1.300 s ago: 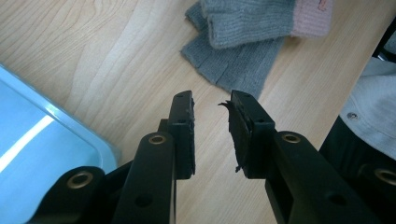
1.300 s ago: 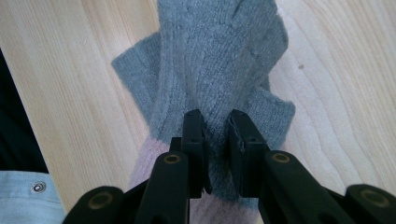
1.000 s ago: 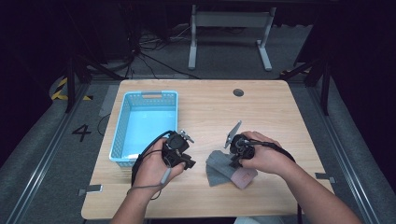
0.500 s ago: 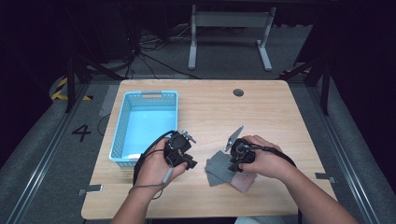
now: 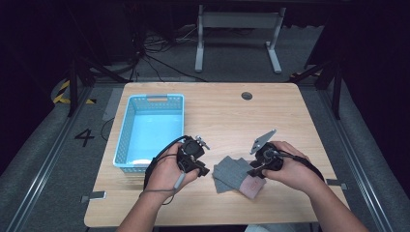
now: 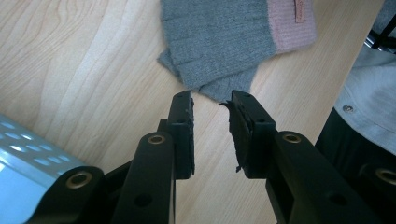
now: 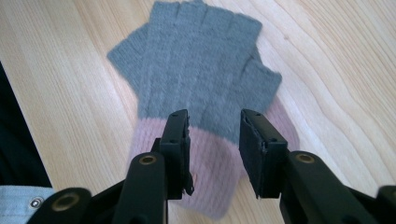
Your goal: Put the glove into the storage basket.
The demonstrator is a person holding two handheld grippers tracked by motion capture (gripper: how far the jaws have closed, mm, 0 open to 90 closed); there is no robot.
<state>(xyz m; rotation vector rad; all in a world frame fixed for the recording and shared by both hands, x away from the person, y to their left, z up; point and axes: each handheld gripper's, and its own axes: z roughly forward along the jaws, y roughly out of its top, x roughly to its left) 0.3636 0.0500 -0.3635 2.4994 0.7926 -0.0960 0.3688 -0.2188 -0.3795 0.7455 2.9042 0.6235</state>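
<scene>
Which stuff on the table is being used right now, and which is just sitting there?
In use:
- grey and pink glove, flat on the table
- right gripper, open over the pink cuff, its jaws have just been opening
- left gripper, open near the fingertips

Just sitting there:
- blue basket

The far half of the wooden table [image 5: 227,108] lies bare, giving wide room for a hand to pass. On the left side the blue basket [image 5: 151,130] stands with raised walls, blocking level travel there. Near the front edge the grey glove [image 5: 237,173] lies flat between the left gripper [image 5: 202,169] and the right gripper [image 5: 251,173], a low obstacle. Bare wood runs between the basket and the glove.
</scene>
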